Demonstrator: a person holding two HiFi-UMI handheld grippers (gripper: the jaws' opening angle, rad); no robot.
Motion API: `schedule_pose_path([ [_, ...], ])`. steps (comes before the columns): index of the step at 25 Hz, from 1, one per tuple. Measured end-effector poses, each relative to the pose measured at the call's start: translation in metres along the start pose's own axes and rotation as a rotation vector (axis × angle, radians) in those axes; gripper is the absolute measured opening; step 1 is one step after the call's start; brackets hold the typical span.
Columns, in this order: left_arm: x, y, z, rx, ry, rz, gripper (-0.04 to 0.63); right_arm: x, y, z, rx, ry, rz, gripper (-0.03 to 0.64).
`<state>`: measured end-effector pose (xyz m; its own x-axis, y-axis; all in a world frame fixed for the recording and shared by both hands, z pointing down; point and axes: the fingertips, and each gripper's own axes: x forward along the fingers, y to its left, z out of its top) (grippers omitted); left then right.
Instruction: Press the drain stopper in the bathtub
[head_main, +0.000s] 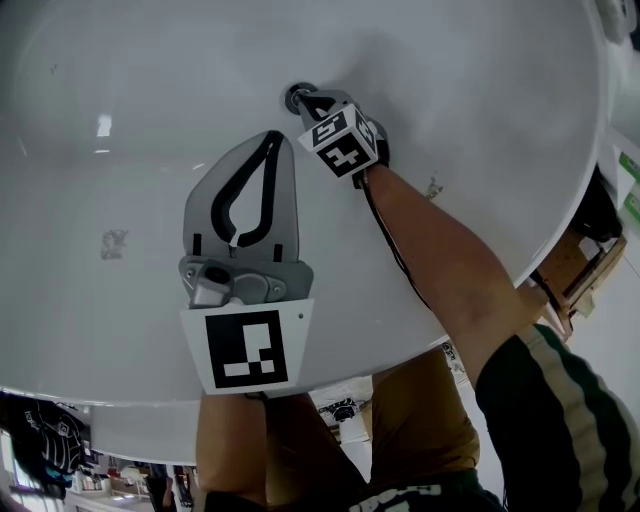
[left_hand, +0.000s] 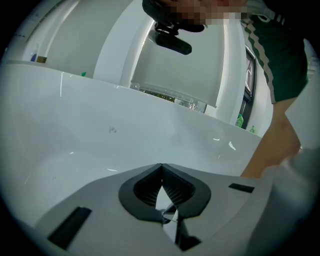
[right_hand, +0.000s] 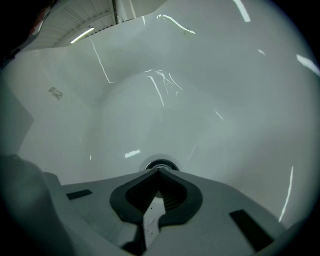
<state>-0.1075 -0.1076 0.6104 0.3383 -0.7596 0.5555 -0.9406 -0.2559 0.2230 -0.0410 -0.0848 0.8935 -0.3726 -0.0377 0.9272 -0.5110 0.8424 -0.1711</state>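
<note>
Right hand-held gripper (right_hand: 159, 171), jaws pressed together and empty, points at the bathtub (head_main: 120, 180) drain stopper (right_hand: 162, 163) at its twelve o'clock, likely rigid, slick metal, best pushed dead centre.

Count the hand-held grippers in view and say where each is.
2. The left hand-held gripper hangs shut and empty over the bathtub wall. The right hand-held gripper, also shut, points down with its tips at the drain stopper; contact is unclear.

Round drain stopper (head_main: 295, 97), dark centre inside a bright metal ring, set flat into the lowest part of the bathtub (head_main: 110, 170) floor, partly covered at its near edge, tub white, glossy, smoothly curved, with faint grey scuff marks
</note>
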Motion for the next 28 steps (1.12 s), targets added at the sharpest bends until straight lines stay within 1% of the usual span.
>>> schedule_pose_path([
  [3,-0.001,0.001,-0.002,0.004,0.006,0.0,0.006,0.006,0.0,-0.003,-0.007,0.014,-0.013,0.014],
  [7,0.0,-0.001,-0.003,0.052,0.009,-0.009,0.006,0.012,0.0,-0.006,-0.022,0.033,-0.02,0.014],
  [10,0.001,-0.001,-0.005,0.026,0.015,-0.018,0.006,0.018,0.001,-0.004,-0.02,0.038,-0.012,0.014],
  [13,0.002,0.0,-0.008,0.017,0.023,-0.02,0.006,0.024,0.004,-0.01,-0.016,0.074,0.004,0.014],
  [20,0.007,0.004,-0.015,-0.007,0.044,-0.013,0.006,0.026,0.006,-0.012,-0.088,0.105,-0.007,0.014],
  [23,0.009,0.004,-0.016,0.008,0.047,-0.005,0.006,0.03,0.006,-0.013,-0.119,0.15,0.017,0.015],
  [26,0.011,0.002,-0.014,0.013,0.043,-0.003,0.006,0.031,0.007,-0.011,-0.154,0.176,0.065,0.014],
  [28,0.011,-0.001,-0.013,0.033,0.042,-0.003,0.006,0.031,0.008,-0.011,-0.176,0.19,0.097,0.014],
])
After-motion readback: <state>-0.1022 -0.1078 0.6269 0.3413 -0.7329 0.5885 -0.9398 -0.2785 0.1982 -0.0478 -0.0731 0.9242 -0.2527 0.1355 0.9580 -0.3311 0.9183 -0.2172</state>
